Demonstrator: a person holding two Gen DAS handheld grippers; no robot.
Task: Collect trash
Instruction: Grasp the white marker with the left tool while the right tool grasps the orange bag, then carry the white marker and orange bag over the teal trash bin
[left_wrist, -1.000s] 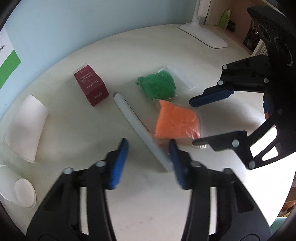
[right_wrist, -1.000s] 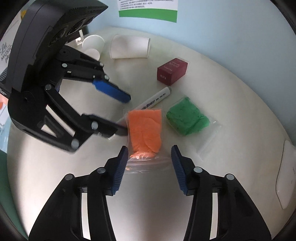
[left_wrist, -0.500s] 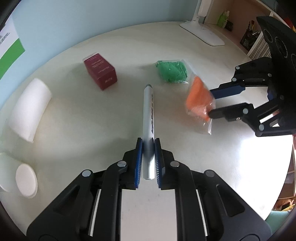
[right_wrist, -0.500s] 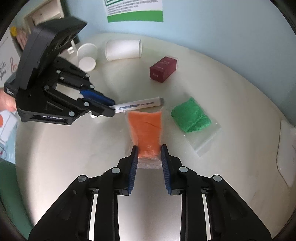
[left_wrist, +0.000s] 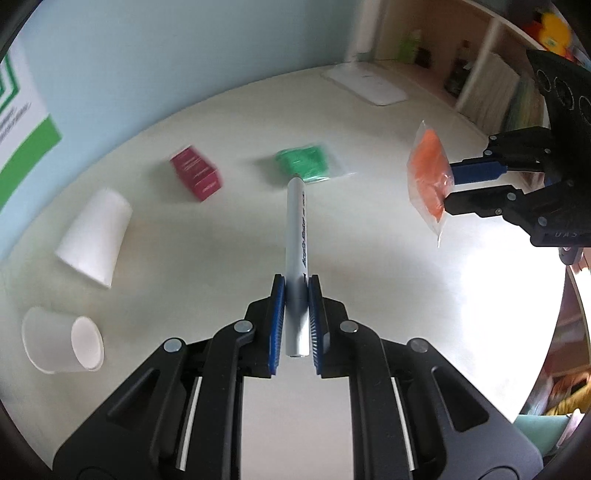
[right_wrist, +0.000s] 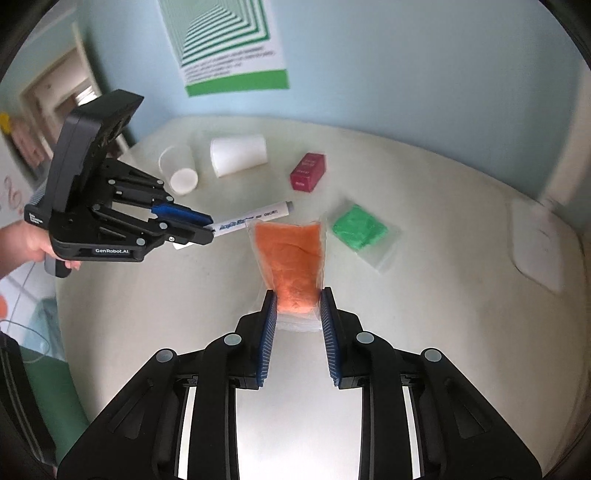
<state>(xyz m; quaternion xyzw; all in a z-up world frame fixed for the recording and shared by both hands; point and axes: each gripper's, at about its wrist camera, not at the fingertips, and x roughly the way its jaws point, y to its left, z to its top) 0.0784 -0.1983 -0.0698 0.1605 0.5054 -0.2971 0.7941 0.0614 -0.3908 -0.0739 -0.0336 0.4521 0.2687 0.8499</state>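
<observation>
My left gripper (left_wrist: 295, 286) is shut on a white marker pen (left_wrist: 297, 236), which sticks out forward above the table; the same left gripper (right_wrist: 208, 229) and marker pen (right_wrist: 255, 218) show at the left of the right wrist view. My right gripper (right_wrist: 295, 299) is shut on a clear bag of orange stuff (right_wrist: 293, 258), lifted off the table. In the left wrist view that right gripper (left_wrist: 448, 188) holds the orange bag (left_wrist: 428, 173) at the right. On the round white table (left_wrist: 369, 240) lie a green bag (left_wrist: 306, 162), a dark red box (left_wrist: 195, 177) and two white paper cups (left_wrist: 96, 236) (left_wrist: 62, 341).
A white lamp base (left_wrist: 365, 85) stands at the table's far edge, with shelves (left_wrist: 480, 74) behind it. A green and white poster (right_wrist: 229, 44) hangs on the blue wall. A person's hand (right_wrist: 33, 243) holds the left gripper's handle.
Both grippers closed from open, the left on the marker pen and the right on the orange bag. Both then rose from the table, carrying their loads.
</observation>
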